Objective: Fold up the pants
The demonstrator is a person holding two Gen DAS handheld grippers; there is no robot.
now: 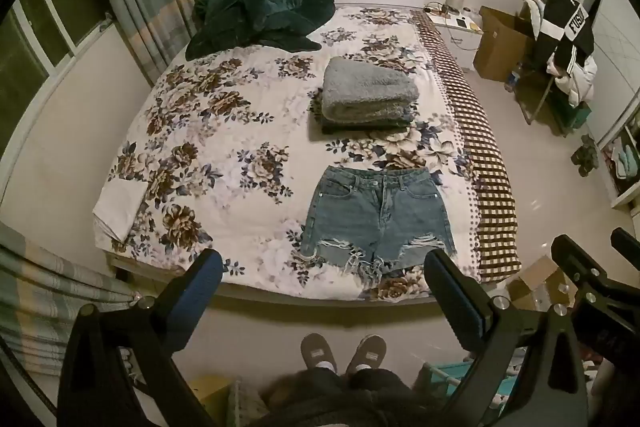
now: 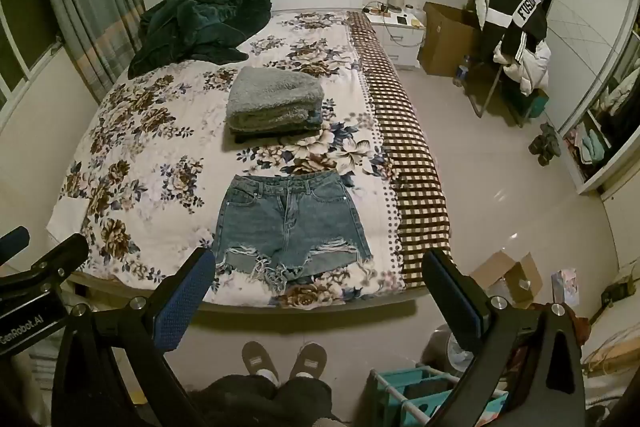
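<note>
Blue denim shorts (image 1: 378,217) with frayed hems lie flat and unfolded near the foot of the floral bed (image 1: 224,163), waistband towards the headboard. They also show in the right wrist view (image 2: 290,223). My left gripper (image 1: 324,267) is open and empty, held high above the foot of the bed, short of the shorts. My right gripper (image 2: 320,267) is open and empty too, at a similar height beside the left one. The right gripper's body shows at the right edge of the left wrist view (image 1: 592,275).
A folded grey fleece stack (image 1: 368,97) lies beyond the shorts. A dark green blanket (image 1: 264,13) is heaped by the headboard. A white folded cloth (image 1: 120,203) lies at the bed's left edge. A chair with clothes (image 2: 512,39), cardboard boxes (image 2: 508,279) and a teal rack (image 2: 432,399) stand on the floor at right.
</note>
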